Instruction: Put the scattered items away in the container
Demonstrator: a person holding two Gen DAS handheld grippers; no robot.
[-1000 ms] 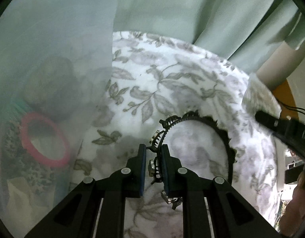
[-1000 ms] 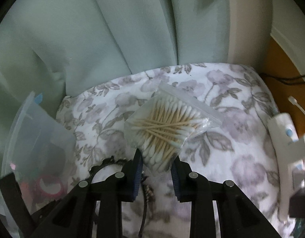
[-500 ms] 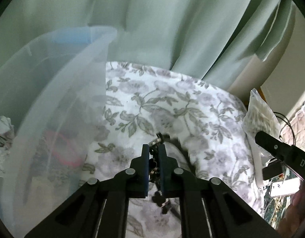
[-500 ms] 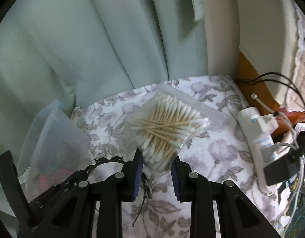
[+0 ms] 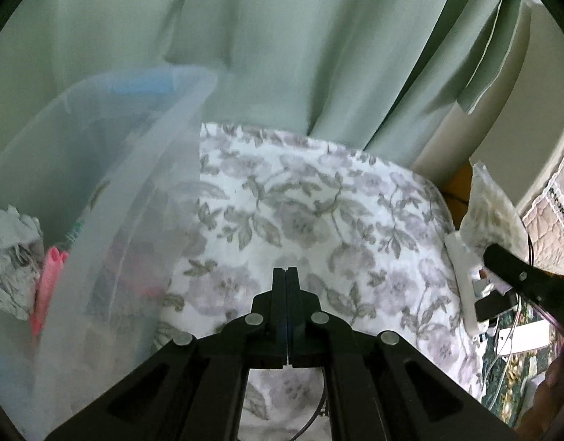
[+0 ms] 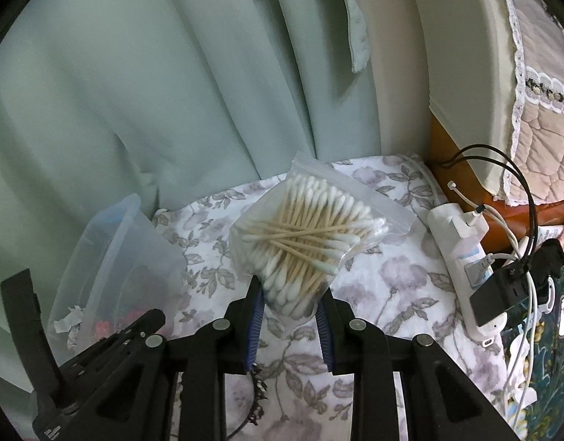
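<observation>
My right gripper (image 6: 290, 296) is shut on a clear bag of cotton swabs (image 6: 307, 235) and holds it above the flowered cloth; the bag also shows in the left wrist view (image 5: 489, 213). My left gripper (image 5: 285, 275) is shut with its pads together, nothing between them. A black toothed headband (image 6: 258, 393) lies on the cloth beneath the grippers; a thin arc of it shows in the left wrist view (image 5: 320, 404). The clear plastic container (image 5: 109, 191) stands to the left, holding crumpled paper (image 5: 14, 253) and a pink item (image 5: 47, 279).
A flowered cloth (image 5: 318, 202) covers the surface. Green curtains (image 6: 172, 92) hang behind. A white power strip (image 6: 465, 257) with chargers and cables lies along the right edge, next to a quilted bed edge (image 6: 539, 110).
My left gripper let the headband slip out, closed fully and rose; the headband now lies below it. My right gripper lifted the swab bag higher. The container's inside has come into view.
</observation>
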